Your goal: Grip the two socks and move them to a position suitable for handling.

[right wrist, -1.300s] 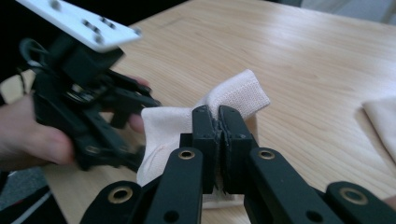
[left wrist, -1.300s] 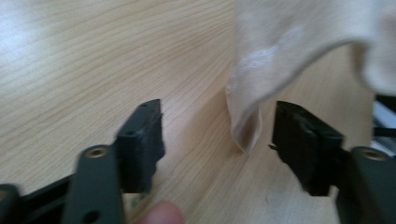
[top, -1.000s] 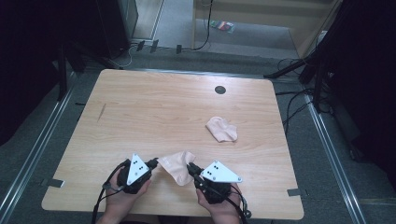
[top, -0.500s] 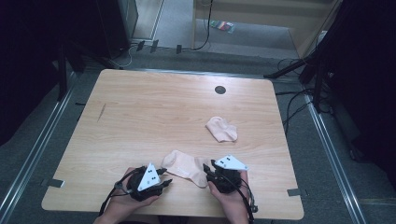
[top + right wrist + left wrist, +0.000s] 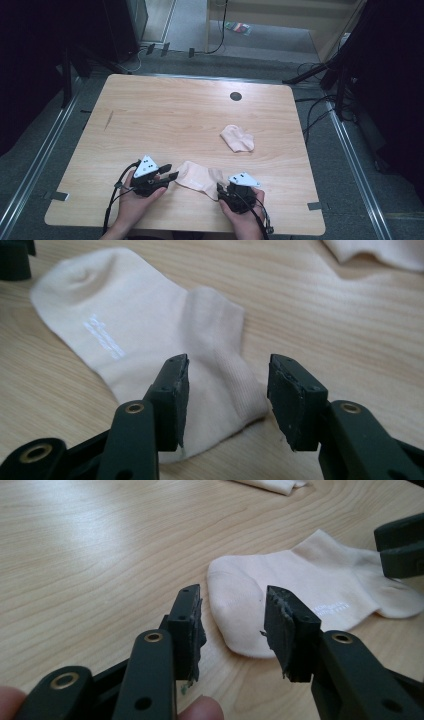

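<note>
So a pale peach sock (image 5: 199, 176) is laid out flat on the wooden table (image 5: 165, 115), near the front edge, right between the two grippers. A second sock (image 5: 237, 138) of the same colour is left crumpled further back and to the right, well apart from the first one.

The left gripper (image 5: 170, 172) is held low by the left hand (image 5: 136, 197) at the sock's toe end. In the left gripper view its jaws are parted to a medium gap, and the rounded toe (image 5: 240, 615) is seen just beyond the gap, not pinched; the pads aren't pressed on anything. Those jaws have just been opened from shut and then eased in a touch, with nothing caught between them.

The right gripper (image 5: 220, 192) is held by the right hand (image 5: 245, 207) at the other end of the sock, by the cuff. Its jaws are spread about halfway too and have just been opening. In the right gripper view the ribbed cuff (image 5: 225, 375) is seen lying under and between the two jaws, flat on the wood, with no pad clamped on it. A faint white print (image 5: 102, 335) can be made out on the foot part.

A small dark round hole (image 5: 235, 96) is set in the table towards the far side.
</note>
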`<action>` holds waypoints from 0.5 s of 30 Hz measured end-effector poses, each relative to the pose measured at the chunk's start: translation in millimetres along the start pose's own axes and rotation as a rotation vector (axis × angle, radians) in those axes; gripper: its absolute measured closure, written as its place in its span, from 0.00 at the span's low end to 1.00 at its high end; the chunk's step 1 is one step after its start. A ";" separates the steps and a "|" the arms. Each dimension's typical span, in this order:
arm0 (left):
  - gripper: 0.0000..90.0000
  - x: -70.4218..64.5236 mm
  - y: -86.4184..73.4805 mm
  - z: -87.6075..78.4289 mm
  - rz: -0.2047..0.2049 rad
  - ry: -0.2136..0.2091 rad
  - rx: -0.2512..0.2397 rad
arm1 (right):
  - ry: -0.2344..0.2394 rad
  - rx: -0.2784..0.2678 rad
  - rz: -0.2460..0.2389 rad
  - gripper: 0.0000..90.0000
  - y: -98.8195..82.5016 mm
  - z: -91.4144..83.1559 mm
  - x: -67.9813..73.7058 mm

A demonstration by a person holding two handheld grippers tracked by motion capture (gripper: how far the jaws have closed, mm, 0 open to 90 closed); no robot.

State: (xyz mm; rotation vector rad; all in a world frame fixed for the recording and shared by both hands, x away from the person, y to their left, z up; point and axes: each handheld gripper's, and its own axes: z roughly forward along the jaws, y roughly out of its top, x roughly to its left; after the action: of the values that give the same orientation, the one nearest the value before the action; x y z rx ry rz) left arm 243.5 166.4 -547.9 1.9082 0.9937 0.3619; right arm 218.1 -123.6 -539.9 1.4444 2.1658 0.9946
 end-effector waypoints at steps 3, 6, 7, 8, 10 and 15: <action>0.71 -2.1 2.7 9.9 0.019 0.000 0.028 | -0.013 0.006 0.005 0.60 -3.7 1.4 0.1; 0.83 -4.1 5.4 16.5 0.024 0.023 0.086 | -0.033 -0.010 -0.014 0.76 -8.3 -1.6 -0.2; 0.90 -4.9 5.2 16.4 0.033 0.025 0.094 | -0.035 -0.013 -0.023 0.83 -9.4 -2.0 0.0; 0.97 -6.1 4.8 15.7 0.045 0.036 0.095 | -0.019 -0.013 -0.032 0.88 -9.7 -2.3 -0.6; 0.99 -8.2 4.7 12.2 0.065 0.034 0.091 | 0.001 -0.010 -0.039 0.93 -9.0 -2.4 0.0; 1.00 -10.9 5.8 -5.2 0.075 0.039 0.046 | 0.027 -0.050 -0.068 0.94 -2.6 -7.4 2.0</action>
State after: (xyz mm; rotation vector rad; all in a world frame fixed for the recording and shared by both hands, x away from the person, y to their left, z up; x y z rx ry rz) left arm 236.4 159.8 -538.7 1.9909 0.9646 0.4242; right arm 210.9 -125.0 -536.5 1.3338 2.1777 1.0415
